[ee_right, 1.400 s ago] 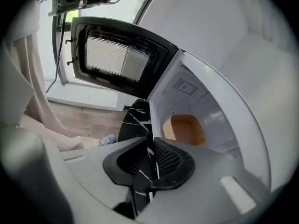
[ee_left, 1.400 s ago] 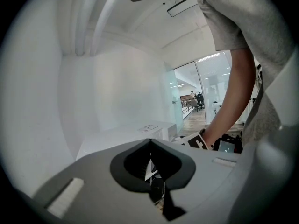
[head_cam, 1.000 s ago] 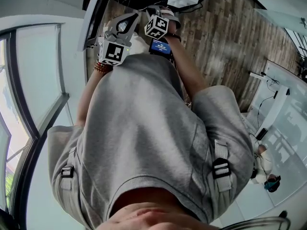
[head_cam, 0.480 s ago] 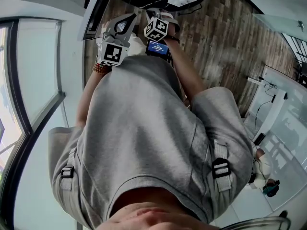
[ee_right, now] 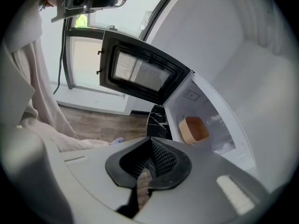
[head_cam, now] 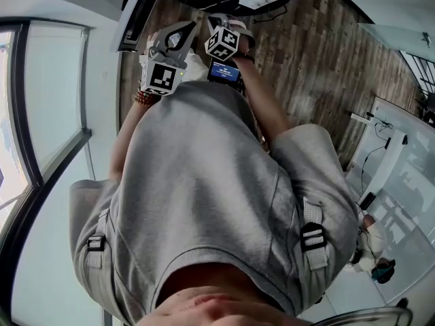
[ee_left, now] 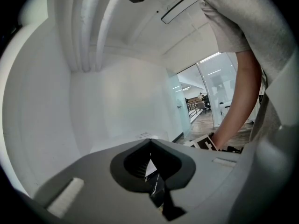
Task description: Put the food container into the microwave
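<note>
In the right gripper view, the white microwave (ee_right: 219,120) stands with its dark mesh-windowed door (ee_right: 140,73) swung open. A tan food container (ee_right: 194,129) sits inside the cavity. My right gripper (ee_right: 148,164) is shut with nothing in it, a short way back from the opening. My left gripper (ee_left: 150,169) is also shut and empty, and faces a plain white wall. In the head view both grippers are held close together in front of the person's chest, the left marker cube (head_cam: 163,77) beside the right one (head_cam: 223,43).
A person's grey shirt (head_cam: 204,195) fills most of the head view. Wooden floor (head_cam: 319,53) lies to the right, and a window frame (head_cam: 47,161) runs down the left. A bare forearm (ee_left: 238,101) crosses the left gripper view. A marble-patterned counter face (ee_right: 156,125) stands below the microwave.
Both grippers have stayed close together at the chest, shifting only slightly. Nothing was taken hold of or let go.
</note>
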A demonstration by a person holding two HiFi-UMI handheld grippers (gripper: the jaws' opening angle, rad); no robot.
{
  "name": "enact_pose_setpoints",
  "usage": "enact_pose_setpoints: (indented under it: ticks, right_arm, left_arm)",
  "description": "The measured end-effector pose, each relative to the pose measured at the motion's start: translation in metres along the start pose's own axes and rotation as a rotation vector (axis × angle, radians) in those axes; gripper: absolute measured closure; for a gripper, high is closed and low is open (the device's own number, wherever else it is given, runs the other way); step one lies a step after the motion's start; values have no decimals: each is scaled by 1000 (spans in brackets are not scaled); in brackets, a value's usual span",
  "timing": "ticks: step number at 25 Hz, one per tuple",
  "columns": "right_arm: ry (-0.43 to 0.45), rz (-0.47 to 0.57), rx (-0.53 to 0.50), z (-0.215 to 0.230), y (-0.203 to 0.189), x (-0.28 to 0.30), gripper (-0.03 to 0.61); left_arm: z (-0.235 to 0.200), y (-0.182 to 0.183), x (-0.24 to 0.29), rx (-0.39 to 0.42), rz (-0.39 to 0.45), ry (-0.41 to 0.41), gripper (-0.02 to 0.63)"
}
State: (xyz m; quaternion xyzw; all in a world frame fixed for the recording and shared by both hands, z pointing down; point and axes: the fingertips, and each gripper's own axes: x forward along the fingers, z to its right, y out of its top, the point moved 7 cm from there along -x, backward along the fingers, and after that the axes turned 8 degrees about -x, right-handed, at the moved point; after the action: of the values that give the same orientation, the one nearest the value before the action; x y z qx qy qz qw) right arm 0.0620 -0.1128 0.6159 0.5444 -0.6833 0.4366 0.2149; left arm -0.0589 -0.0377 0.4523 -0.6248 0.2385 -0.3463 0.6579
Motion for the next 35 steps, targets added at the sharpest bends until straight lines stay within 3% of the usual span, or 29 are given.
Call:
enact_pose_setpoints:
  ticks: [7, 10, 13, 18, 23, 27, 32, 35]
  right_arm:
    - [-6, 9, 31, -5, -3, -8, 563]
    - [-20, 31, 97, 2, -5, -14, 563]
    - [-48, 70, 189, 16, -3, -25, 563]
    - [-121, 141, 206, 32, 10, -49, 563]
    - [-228, 297, 183, 44, 38, -86, 563]
    - [-291, 449, 232, 56, 53, -121, 563]
    - [-331, 619, 178, 57, 72, -157, 565]
    - [-336, 696, 250, 59, 79, -176, 565]
  left_arm:
    - [2, 2, -3, -1, 9, 8, 612]
    - [5, 3, -1, -4, 15, 3, 612]
    - [6, 4, -1, -13, 17, -2, 612]
    - [7, 2, -3, -30, 16, -2, 612]
    - [1, 6, -7, -61, 57, 23, 612]
    - [0, 13, -7, -61, 90, 45, 612]
    - [0, 21, -13, -86, 103, 73, 612]
    - [1, 24, -17, -76, 119, 85, 612]
